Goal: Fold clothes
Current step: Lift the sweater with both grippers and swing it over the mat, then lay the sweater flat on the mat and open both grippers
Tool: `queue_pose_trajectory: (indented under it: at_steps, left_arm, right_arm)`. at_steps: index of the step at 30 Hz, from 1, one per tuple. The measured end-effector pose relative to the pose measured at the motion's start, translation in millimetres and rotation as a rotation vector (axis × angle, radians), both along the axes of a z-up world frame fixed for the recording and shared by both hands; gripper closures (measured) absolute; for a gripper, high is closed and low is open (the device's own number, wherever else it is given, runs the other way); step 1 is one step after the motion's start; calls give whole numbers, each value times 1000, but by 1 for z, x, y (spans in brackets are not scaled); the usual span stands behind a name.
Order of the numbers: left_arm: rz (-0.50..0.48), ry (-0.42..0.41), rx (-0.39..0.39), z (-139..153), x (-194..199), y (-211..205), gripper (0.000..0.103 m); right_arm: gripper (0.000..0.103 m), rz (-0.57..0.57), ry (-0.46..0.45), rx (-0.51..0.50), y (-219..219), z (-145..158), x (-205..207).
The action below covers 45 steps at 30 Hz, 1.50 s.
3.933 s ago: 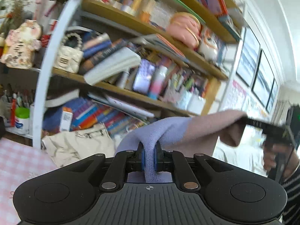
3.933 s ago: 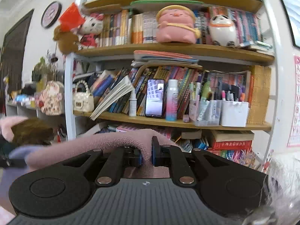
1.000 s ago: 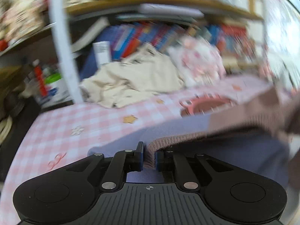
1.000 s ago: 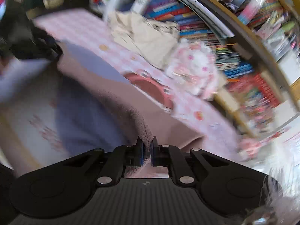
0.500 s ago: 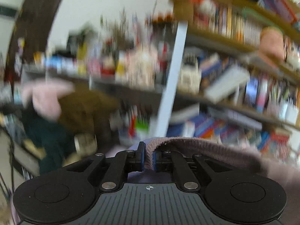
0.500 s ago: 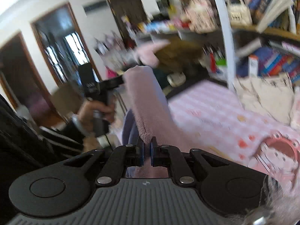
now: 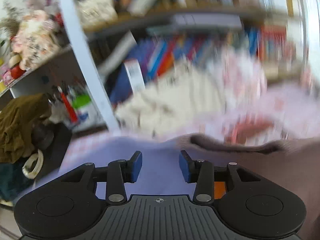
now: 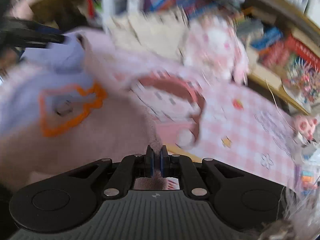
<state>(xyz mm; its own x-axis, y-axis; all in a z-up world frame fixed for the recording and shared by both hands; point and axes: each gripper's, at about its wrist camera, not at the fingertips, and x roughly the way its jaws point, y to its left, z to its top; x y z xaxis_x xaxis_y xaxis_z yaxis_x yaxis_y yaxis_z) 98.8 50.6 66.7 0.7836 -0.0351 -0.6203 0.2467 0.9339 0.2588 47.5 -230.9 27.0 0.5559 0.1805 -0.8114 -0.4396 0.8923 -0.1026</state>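
Observation:
A fleece garment, lavender (image 7: 160,156) on one side and mauve (image 7: 260,160) on the other, lies spread over the pink checked table. An orange-outlined patch (image 8: 70,108) shows on it. My left gripper (image 7: 160,167) hovers over the lavender part with its jaws opening; its blue pads (image 7: 136,166) stand apart and press on nothing. My right gripper (image 8: 157,160) is shut on the mauve edge (image 8: 155,142) of the garment. In the right wrist view the left gripper's dark fingers (image 8: 30,37) reach in at the garment's far lavender corner. Both views are blurred.
A pink checked tablecloth (image 8: 250,124) covers the table. At its back lie a cream cloth bag (image 7: 170,100) and a pink-and-white plush (image 8: 216,46), before crowded bookshelves (image 7: 200,20) with a white post (image 7: 86,60). A brown garment (image 7: 22,124) hangs at left.
Both grippers swung the garment down from the air onto the table. The left jaws, shut on its edge half a second ago, have opened and let it go. The right stays shut.

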Motion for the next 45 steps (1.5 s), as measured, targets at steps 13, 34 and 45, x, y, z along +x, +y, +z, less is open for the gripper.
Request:
queue_pose_trajectory:
  at_steps: [13,34,45]
  left_arm:
    - [185,155,-74,-53,-105,39,46]
    - [304,288,-281,-90,-73,93,75]
    - [205,307,-342,-89,-116,90,101]
  right_arm:
    - [94,-42,-110,-267,-23,-45,123]
    - [49,6,49,-38,44,-44,-75]
    - [89,-119,86,-29,47,-53,-91]
